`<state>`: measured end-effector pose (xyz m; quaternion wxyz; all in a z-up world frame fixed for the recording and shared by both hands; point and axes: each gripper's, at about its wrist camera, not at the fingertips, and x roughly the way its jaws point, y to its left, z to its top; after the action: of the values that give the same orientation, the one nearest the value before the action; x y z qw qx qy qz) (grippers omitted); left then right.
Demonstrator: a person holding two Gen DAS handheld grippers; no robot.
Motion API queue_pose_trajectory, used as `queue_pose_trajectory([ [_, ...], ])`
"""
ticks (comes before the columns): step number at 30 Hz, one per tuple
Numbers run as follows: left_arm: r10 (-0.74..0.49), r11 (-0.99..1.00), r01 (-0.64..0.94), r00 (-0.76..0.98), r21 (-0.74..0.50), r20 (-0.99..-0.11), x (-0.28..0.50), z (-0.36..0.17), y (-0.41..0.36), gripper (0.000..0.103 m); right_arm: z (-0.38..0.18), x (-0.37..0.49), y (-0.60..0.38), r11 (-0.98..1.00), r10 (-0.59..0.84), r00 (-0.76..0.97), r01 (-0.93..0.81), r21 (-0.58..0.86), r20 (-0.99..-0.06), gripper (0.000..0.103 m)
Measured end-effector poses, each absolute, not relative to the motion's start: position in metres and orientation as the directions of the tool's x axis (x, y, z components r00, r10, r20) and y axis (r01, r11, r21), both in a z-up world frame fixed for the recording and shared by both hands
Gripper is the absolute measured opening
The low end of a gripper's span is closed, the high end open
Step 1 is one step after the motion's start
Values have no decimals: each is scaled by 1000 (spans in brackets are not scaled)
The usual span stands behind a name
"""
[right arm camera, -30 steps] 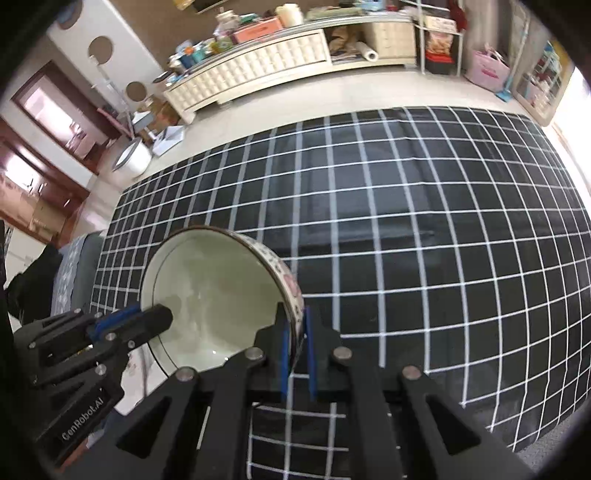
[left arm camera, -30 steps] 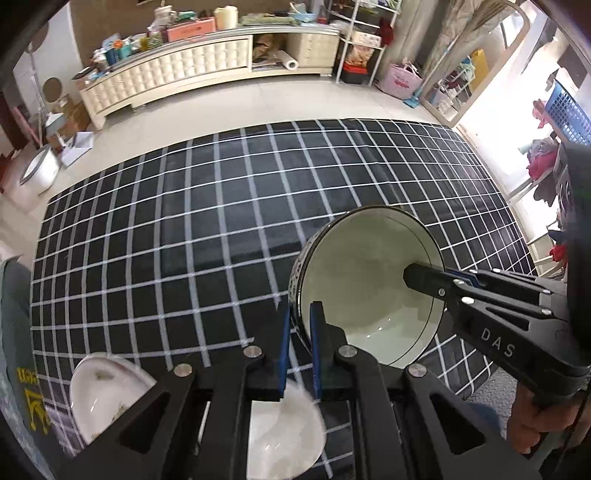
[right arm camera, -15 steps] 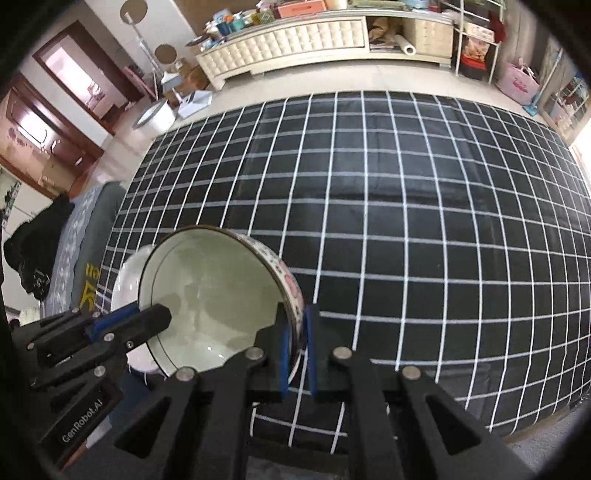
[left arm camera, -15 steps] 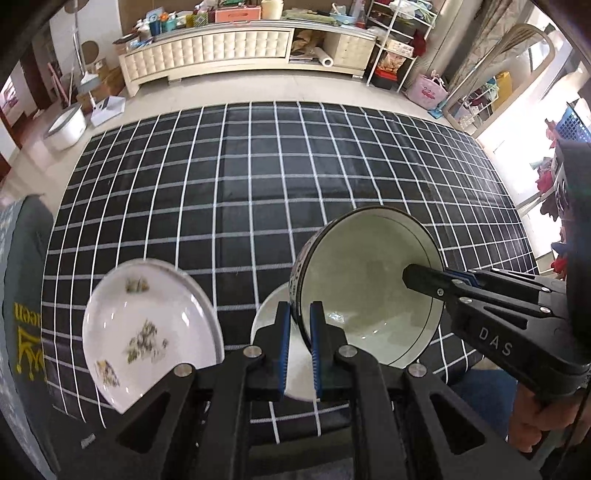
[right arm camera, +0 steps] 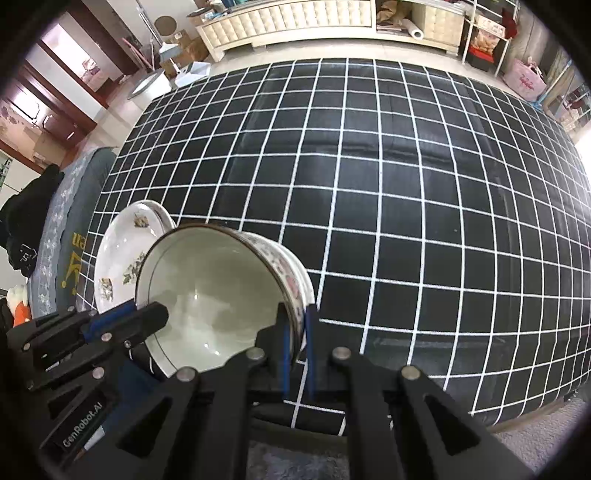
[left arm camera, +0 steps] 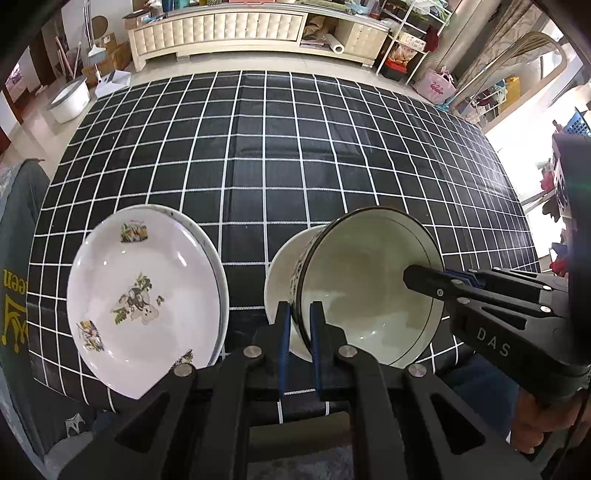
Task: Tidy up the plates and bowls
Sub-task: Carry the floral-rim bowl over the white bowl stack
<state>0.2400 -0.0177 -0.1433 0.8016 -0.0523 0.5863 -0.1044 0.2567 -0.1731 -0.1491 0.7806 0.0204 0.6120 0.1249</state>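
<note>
A large bowl (left arm camera: 365, 280) with a patterned outside is held between both grippers. My left gripper (left arm camera: 297, 314) is shut on its left rim. My right gripper (right arm camera: 295, 319) is shut on its right rim; its fingers (left arm camera: 428, 280) show at the bowl's right side in the left wrist view. The bowl (right arm camera: 207, 295) sits inside or just above a white bowl (left arm camera: 282, 266) on the checked cloth; I cannot tell if they touch. A stack of white flowered plates (left arm camera: 140, 295) lies to the left, also in the right wrist view (right arm camera: 122, 258).
The black-and-white checked cloth (left arm camera: 295, 155) covers the table, whose front edge is close below the bowls. A dark chair back with yellow letters (left arm camera: 14, 280) stands at the left edge. A cream sideboard (left arm camera: 221, 26) and shelves line the far wall.
Both grippers have carried the bowl back toward the table's front edge and down over the white bowl. The flowered plates have come fully into view at the left.
</note>
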Motion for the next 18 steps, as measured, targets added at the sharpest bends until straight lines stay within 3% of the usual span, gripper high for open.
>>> queue_pose_trajectory([
  [18, -229, 973, 89, 264, -213, -937, 241, -155, -13, 9, -161, 260, -166, 971, 173, 183, -198, 136, -968, 10],
])
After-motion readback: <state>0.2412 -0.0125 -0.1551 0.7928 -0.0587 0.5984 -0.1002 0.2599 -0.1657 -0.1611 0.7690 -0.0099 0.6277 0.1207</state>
